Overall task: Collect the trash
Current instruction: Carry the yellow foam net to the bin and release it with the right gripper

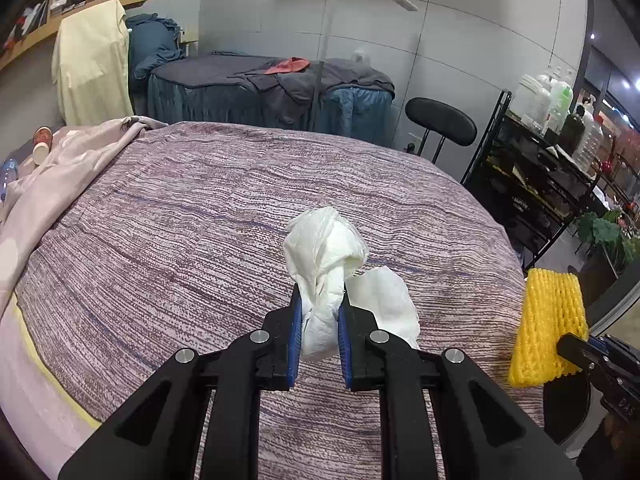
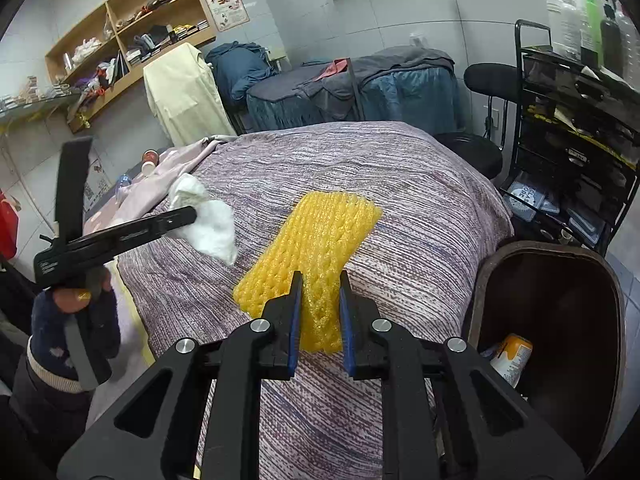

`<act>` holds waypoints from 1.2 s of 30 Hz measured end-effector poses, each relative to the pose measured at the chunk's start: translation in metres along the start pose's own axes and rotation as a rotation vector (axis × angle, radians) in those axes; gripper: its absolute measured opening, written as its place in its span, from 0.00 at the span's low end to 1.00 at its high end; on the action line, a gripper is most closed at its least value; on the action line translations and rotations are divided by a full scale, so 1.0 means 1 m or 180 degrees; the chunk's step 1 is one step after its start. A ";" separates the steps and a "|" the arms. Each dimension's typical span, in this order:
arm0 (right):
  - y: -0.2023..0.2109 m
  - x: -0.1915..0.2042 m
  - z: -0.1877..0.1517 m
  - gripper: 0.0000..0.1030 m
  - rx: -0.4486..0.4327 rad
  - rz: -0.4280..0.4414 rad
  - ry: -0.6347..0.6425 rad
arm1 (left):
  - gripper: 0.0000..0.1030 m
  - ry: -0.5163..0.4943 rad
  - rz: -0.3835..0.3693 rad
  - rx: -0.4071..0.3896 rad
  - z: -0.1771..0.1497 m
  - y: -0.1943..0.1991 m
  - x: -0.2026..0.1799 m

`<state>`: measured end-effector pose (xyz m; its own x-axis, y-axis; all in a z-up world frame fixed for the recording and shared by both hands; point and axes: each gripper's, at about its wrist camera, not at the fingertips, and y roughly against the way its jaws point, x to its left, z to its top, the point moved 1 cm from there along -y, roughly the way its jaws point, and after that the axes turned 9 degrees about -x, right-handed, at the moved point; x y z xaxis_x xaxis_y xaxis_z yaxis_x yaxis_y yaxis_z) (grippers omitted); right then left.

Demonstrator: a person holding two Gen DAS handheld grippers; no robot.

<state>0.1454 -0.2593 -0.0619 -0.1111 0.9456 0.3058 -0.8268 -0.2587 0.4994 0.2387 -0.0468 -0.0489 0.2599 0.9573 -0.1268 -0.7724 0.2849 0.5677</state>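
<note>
My left gripper [image 1: 319, 300] is shut on a crumpled white tissue [image 1: 326, 254] and holds it above the purple striped bedspread [image 1: 180, 220]. The tissue also shows in the right wrist view [image 2: 208, 220], held by the left gripper [image 2: 192, 214]. My right gripper [image 2: 320, 292] is shut on a yellow foam net sleeve [image 2: 316, 240] and holds it over the bed's near edge. The sleeve shows at the right edge of the left wrist view [image 1: 548, 320]. A dark brown trash bin [image 2: 560, 304] stands at the right of the bed, with a can [image 2: 512, 356] inside.
A pink sheet [image 1: 60, 168], two paper cups [image 1: 42, 144] and a water bottle [image 1: 8, 172] lie at the bed's far left. A black stool [image 1: 440, 120] and a black rack with bottles [image 1: 540, 152] stand to the right. A second bed [image 1: 272, 88] stands behind.
</note>
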 end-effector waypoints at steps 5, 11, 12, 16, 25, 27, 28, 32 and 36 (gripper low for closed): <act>0.013 -0.012 -0.003 0.17 -0.0069 -0.0027 -0.0072 | 0.15 0.0017 -0.0065 -0.0141 -0.004 0.024 -0.011; 0.033 -0.030 -0.006 0.17 -0.0185 -0.0096 -0.0177 | 0.15 -0.0061 -0.0141 -0.0303 -0.008 0.051 -0.032; 0.037 -0.034 -0.006 0.17 -0.0206 -0.0113 -0.0196 | 0.15 -0.0068 -0.0166 -0.0320 -0.008 0.054 -0.035; 0.052 -0.044 -0.011 0.17 -0.0265 -0.0175 -0.0264 | 0.15 -0.0102 -0.0267 -0.0380 -0.010 0.066 -0.050; 0.078 -0.074 -0.021 0.17 -0.0340 -0.0360 -0.0407 | 0.15 -0.0198 -0.0502 -0.0447 -0.019 0.080 -0.089; 0.083 -0.082 -0.025 0.17 -0.0349 -0.0411 -0.0438 | 0.15 -0.0229 -0.0557 -0.0442 -0.021 0.081 -0.098; 0.084 -0.084 -0.026 0.17 -0.0348 -0.0434 -0.0449 | 0.15 -0.0241 -0.0579 -0.0438 -0.022 0.082 -0.101; 0.091 -0.099 -0.032 0.17 -0.0334 -0.0560 -0.0506 | 0.15 -0.0289 -0.0672 -0.0417 -0.026 0.081 -0.116; 0.097 -0.113 -0.041 0.17 -0.0316 -0.0677 -0.0586 | 0.15 -0.0340 -0.0744 -0.0384 -0.030 0.079 -0.129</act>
<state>0.0547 -0.3827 -0.0814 0.1647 0.9224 0.3492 -0.8717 -0.0295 0.4892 0.1266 -0.1467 -0.0121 0.4939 0.8560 -0.1528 -0.7459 0.5074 0.4314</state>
